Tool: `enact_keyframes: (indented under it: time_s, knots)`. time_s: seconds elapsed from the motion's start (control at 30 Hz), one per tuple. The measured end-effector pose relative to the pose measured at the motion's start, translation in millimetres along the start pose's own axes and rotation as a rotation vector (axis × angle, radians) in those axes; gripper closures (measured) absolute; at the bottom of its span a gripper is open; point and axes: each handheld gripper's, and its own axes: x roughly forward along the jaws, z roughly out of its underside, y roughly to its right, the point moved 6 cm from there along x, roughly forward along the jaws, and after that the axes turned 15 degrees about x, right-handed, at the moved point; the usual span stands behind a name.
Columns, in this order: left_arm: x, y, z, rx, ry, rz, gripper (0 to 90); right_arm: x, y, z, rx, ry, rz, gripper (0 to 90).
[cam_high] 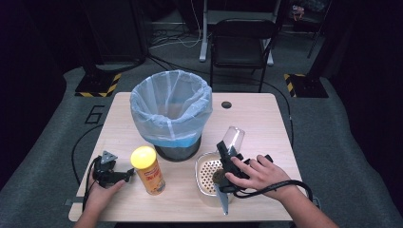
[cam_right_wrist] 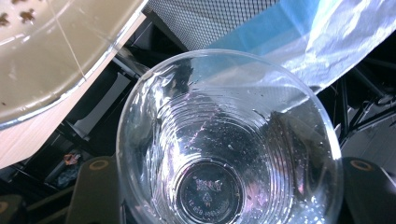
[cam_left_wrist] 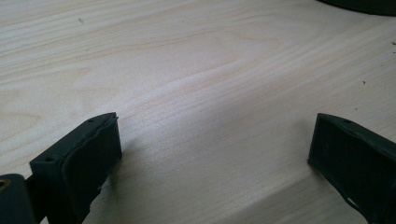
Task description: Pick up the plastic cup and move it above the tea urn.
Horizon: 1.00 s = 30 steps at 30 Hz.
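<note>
Pale wood-grain desk (cam_high: 266,123), smooth, corners rounded, a small dark hole (cam_high: 226,104) near the far edge. Grey carpet (cam_high: 351,142) all round, with a black folding chair (cam_high: 242,45) behind and yellow-black striped feet (cam_high: 97,85) of stands to either side. Room beyond dark.

Far left of middle: black mesh bin (cam_high: 178,149) lined with a thin, crinkled, translucent bag (cam_high: 171,102), bluish, folded over the rim. Near left: yellow can (cam_high: 148,170), cylindrical, upright, yellow lid on top. Near right: shallow cream tray (cam_high: 205,176) with a perforated floor, something small and dark lying in it.

Bare desk along the far right corner and right edge, also at the left between bin and edge.

Left tongs (cam_high: 128,175) low on the desk just left of the can, spread wide, nothing between; black, blocky, matte pads (cam_left_wrist: 91,154) close over bare grain.

Right tongs (cam_high: 227,154) above the tray's far rim, pinching a clear plastic cup (cam_high: 233,138) by its base, mouth tilted up and away toward the bin. From the right gripper view, cup (cam_right_wrist: 229,154) ribbed inside, round, speckled with droplets, embossed mark on its bottom, tray rim at upper left, mesh and bag behind.
</note>
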Motion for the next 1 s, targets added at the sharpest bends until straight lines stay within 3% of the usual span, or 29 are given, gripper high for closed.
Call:
enact_keyframes:
  time_s: [0.03,0.07,0.1,0.13,0.17,0.2,0.3,0.33,0.43,0.47,0.53,0.57,0.6,0.87,0.9,0.93,1.0]
  knots:
    - [0.0,0.0,0.0,-0.001,0.0,0.0,2.2,0.0,-2.2,-0.9,0.028,0.004,0.007,36.1]
    - [0.0,0.1,0.0,-0.001,0.0,0.0,2.2,-0.5,-1.1,-2.0,-0.002,0.009,0.003,36.0]
    - [0.0,0.0,0.0,0.0,0.0,0.0,2.2,-0.6,-1.5,-2.5,0.002,0.01,0.004,36.0]
    - [0.0,0.0,0.0,0.0,0.0,0.0,2.2,-1.5,-4.4,-2.6,0.06,-0.001,0.011,36.0]
    - [0.0,0.0,0.0,0.0,0.0,0.001,2.2,-1.6,-4.6,-3.5,0.088,0.004,0.022,36.0]
    - [0.0,0.0,0.0,0.0,0.0,0.0,2.2,-1.7,-2.7,-3.7,0.066,0.009,0.024,36.0]
    - [0.0,0.0,0.0,0.0,0.0,0.0,2.2,-2.2,-2.2,-4.0,0.064,0.012,0.027,36.0]
    - [0.0,0.0,0.0,0.0,0.0,0.0,2.2,-1.8,1.5,-4.5,-0.003,0.021,0.014,35.9]
    - [0.0,0.0,0.0,0.0,0.0,0.001,2.2,-1.8,1.8,-4.9,-0.002,0.022,0.013,35.9]
    - [0.0,0.0,0.0,0.0,0.0,0.001,2.2,-1.6,0.8,-5.8,0.019,0.03,0.019,35.9]
    - [0.0,0.0,0.0,0.0,0.0,0.001,2.2,-2.3,1.6,-5.7,0.004,0.026,0.013,35.9]
    - [0.0,0.0,0.0,-0.001,0.0,0.0,2.2,-3.4,-1.1,-5.7,0.051,0.015,0.021,35.9]
    - [0.0,0.0,0.0,0.0,0.0,0.0,2.2,-3.0,2.7,-6.6,0.008,0.032,0.022,35.9]
    - [0.1,0.0,-0.1,-0.002,0.0,0.001,2.2,-5.3,5.8,-8.1,0.005,0.04,0.022,35.8]
    - [0.1,0.0,-0.1,-0.002,0.0,0.0,2.2,-5.1,5.8,-8.2,0.012,0.044,0.031,35.8]
    - [0.2,0.0,-0.1,-0.002,0.0,0.0,2.2,-5.8,1.2,-7.4,0.095,0.028,0.035,35.8]
    - [0.2,0.0,-0.1,-0.002,0.0,0.0,2.2,-5.7,1.3,-7.7,0.101,0.031,0.042,35.8]
